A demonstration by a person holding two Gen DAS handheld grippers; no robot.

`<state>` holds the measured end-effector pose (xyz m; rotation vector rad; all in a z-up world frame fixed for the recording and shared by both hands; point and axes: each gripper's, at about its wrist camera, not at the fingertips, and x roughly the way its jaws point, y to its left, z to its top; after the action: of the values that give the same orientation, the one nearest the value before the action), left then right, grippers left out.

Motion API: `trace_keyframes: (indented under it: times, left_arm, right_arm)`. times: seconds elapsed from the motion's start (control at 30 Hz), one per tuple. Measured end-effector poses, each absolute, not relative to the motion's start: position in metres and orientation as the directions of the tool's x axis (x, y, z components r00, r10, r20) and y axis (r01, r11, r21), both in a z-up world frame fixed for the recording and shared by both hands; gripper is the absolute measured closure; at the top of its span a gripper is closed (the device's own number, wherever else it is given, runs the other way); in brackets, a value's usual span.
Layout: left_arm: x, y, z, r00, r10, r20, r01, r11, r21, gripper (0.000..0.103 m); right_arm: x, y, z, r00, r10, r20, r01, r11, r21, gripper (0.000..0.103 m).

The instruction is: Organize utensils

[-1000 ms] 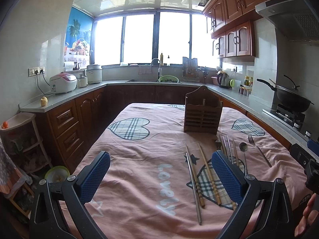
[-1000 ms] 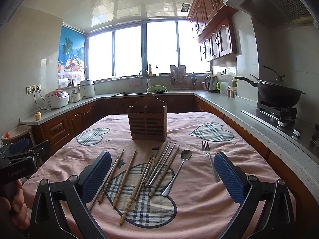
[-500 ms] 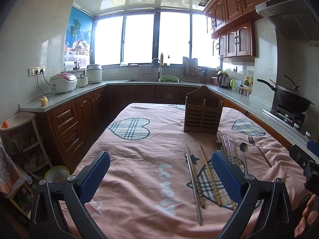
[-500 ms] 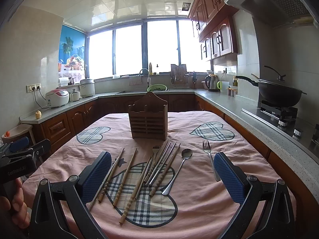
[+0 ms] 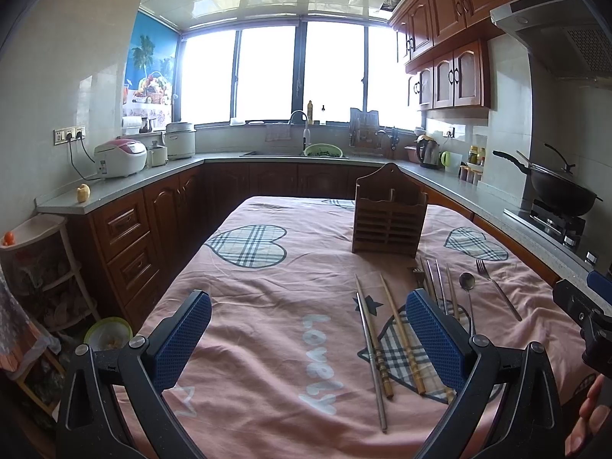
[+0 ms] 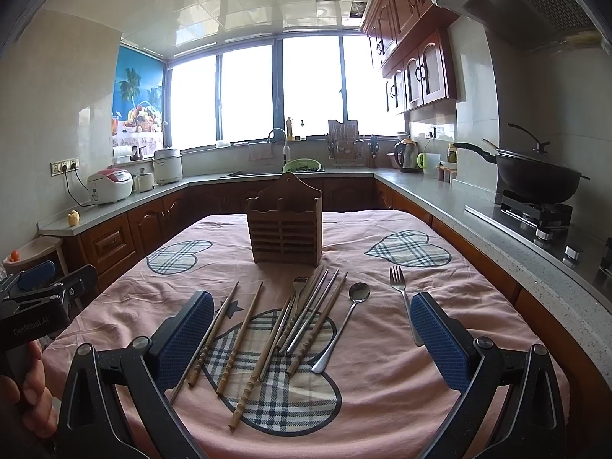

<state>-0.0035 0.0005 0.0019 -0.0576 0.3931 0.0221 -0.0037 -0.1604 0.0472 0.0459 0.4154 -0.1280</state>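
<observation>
Currently, no utensil had been taken up. The left gripper [image 5: 308, 334] stood wide apart and empty above the near left part of the table [image 6: 478, 279], which was covered in a pink cloth with plaid hearts. The right gripper [image 6: 311, 334] was likewise wide and empty, hovering above the near edge with the utensils spread ahead of it.

The brown slatted wooden utensil holder [image 6: 285, 225] stood upright near the middle of the table, towards the far edge, with its compartments apparently empty. Just in front of it lay the loose items:

- turned wooden chopsticks [image 6: 244, 338], several, fanned towards the near edge;
- thin metal chopsticks [image 6: 311, 315], bunched together and overlapping a partly hidden small fork;
- one polished steel spoon [image 6: 346, 323], bowl towards the holder;
- one steel fork [image 6: 403, 300], tines towards the holder, apart from the rest on the right-hand side.

Handling, as a judgement: all items were probably light and stiff. The steel pieces would likely be slippery between the pads and lay flat on soft cloth, so a pinch across the narrow handle at mid-length was advised. The wooden chopsticks should offer better friction at their ribbed ends. The fork lay isolated and was the easiest first pick. The bunched metal chopsticks risked being lifted in pairs or scattered.
</observation>
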Motion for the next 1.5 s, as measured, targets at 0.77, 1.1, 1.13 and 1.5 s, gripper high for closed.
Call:
trace_keyframes:
  times: [0.77,1.1,1.13,1.5]
  left_arm:
    - [0.085,0.017,0.001,0.828,-0.083,-0.554,0.025,0.993,-0.113,0.001]
    - [0.149,0.013,-0.001,0.794,-0.1,-0.6,0.048,0.994,-0.101,0.008]
    - [0.157,0.013,-0.002,0.785,-0.104,-0.611,0.05,0.993,-0.105,0.008]
    - [0.242,0.007,-0.014,0.693,-0.118,-0.712,0.073,0.993,-0.093,0.022]
  right_arm:
    - [0.047,-0.194,0.035,0.869,-0.069,-0.49,0.136,0.985,0.103,0.0]
    - [0.105,-0.206,0.018,0.818,-0.014,-0.576,0.122,0.981,0.149,0.012]
    - [0.111,-0.208,0.016,0.812,-0.008,-0.584,0.12,0.981,0.152,0.014]
    - [0.18,-0.233,-0.004,0.735,0.03,-0.677,0.146,0.968,0.202,0.045]
